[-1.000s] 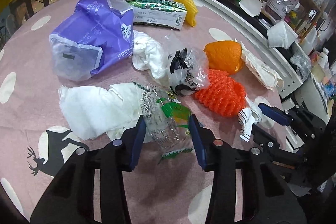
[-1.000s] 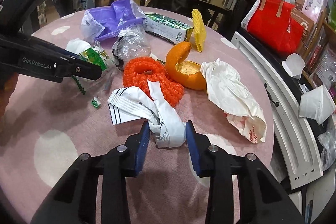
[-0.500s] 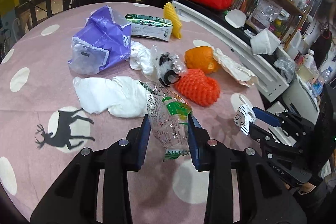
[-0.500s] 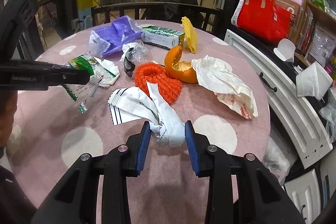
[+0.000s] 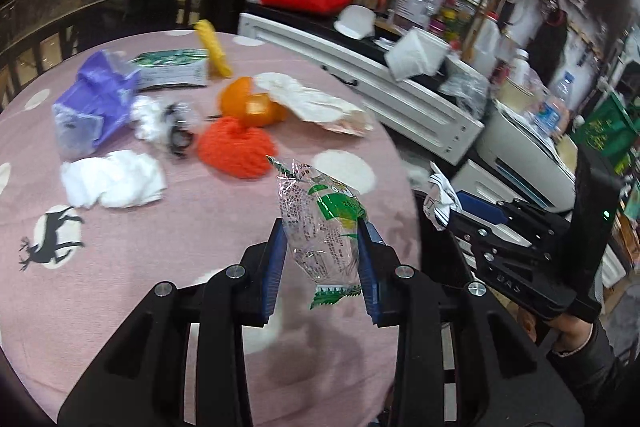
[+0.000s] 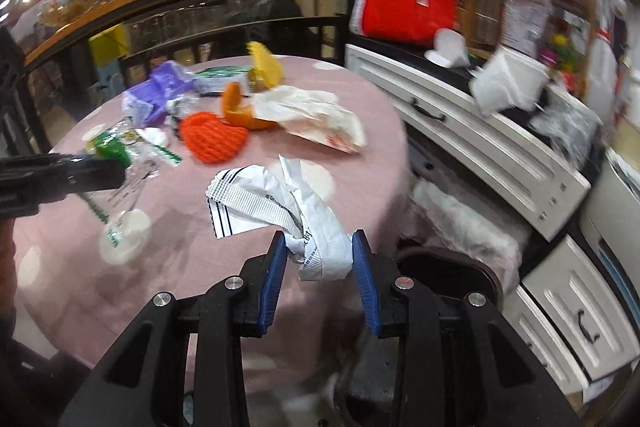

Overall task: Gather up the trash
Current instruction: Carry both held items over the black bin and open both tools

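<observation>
My left gripper point(image 5: 322, 251) is shut on a clear plastic wrapper with green print point(image 5: 320, 223) and holds it above the near edge of the pink table point(image 5: 160, 267). My right gripper point(image 6: 320, 259) is shut on a crumpled white paper wrapper with black stripes point(image 6: 264, 203), lifted off the table's right edge. The right gripper shows in the left wrist view point(image 5: 452, 203) off the table's right side. The left gripper shows at the left of the right wrist view point(image 6: 120, 171).
On the table lie an orange foam net point(image 5: 236, 147), orange peel point(image 5: 248, 103), purple bag point(image 5: 92, 103), white tissues point(image 5: 112, 179), green carton point(image 5: 172, 71), yellow net point(image 5: 214, 47) and a crumpled paper bag point(image 5: 316, 103). A dark bin point(image 6: 444, 271) stands below the table's right edge, beside white drawers point(image 6: 480, 139).
Both grippers have lifted their wrappers off the table and moved right and back toward the table's edge. The rest of the trash has not moved.
</observation>
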Action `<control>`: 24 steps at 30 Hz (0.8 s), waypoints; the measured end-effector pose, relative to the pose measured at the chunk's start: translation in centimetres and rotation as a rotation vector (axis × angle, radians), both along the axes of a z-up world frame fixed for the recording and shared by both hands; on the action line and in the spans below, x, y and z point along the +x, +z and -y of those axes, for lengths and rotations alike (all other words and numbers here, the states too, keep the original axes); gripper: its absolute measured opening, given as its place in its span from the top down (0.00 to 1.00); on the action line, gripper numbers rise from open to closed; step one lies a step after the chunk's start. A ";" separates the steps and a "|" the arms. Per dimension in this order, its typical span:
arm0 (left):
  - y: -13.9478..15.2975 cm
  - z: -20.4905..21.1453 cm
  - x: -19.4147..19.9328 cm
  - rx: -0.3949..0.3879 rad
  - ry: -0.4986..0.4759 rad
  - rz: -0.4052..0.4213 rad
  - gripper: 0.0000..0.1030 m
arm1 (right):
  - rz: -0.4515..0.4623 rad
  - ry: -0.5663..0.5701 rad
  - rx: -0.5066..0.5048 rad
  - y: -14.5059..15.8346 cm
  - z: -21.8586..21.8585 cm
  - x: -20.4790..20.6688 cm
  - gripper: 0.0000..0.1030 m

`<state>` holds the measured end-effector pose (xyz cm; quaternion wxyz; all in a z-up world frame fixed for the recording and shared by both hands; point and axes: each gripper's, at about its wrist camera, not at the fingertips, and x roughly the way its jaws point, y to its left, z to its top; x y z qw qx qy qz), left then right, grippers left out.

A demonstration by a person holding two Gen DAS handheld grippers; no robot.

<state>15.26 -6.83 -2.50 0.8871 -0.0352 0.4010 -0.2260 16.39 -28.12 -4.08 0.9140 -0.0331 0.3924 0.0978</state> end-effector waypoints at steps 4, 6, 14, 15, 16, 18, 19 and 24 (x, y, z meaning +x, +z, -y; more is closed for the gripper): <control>-0.2 3.9 -0.6 0.004 -0.085 0.000 0.67 | -0.032 -0.116 -0.009 -1.2 4.2 -0.9 0.67; -0.4 6.2 -0.9 0.014 -0.131 0.004 0.67 | -0.068 -0.175 -0.016 -2.7 6.3 -0.9 0.67; -2.0 13.3 -1.9 0.033 -0.273 -0.038 0.67 | -0.329 -0.352 0.006 -12.7 12.4 0.6 0.67; -2.2 13.9 -2.0 0.037 -0.285 -0.044 0.67 | -0.359 -0.367 0.011 -13.9 12.8 0.7 0.67; -2.4 14.5 -2.2 0.042 -0.293 -0.045 0.67 | -0.386 -0.379 0.013 -15.0 13.2 0.8 0.67; -3.0 15.5 -2.4 0.058 -0.305 -0.050 0.67 | -0.440 -0.398 0.024 -17.4 13.9 0.7 0.67; -3.4 15.9 -2.5 0.064 -0.309 -0.056 0.67 | -0.460 -0.407 0.038 -18.3 14.1 0.7 0.67; -5.1 17.6 -2.2 0.107 -0.320 -0.079 0.67 | -0.511 -0.443 0.097 -20.9 15.0 0.2 0.64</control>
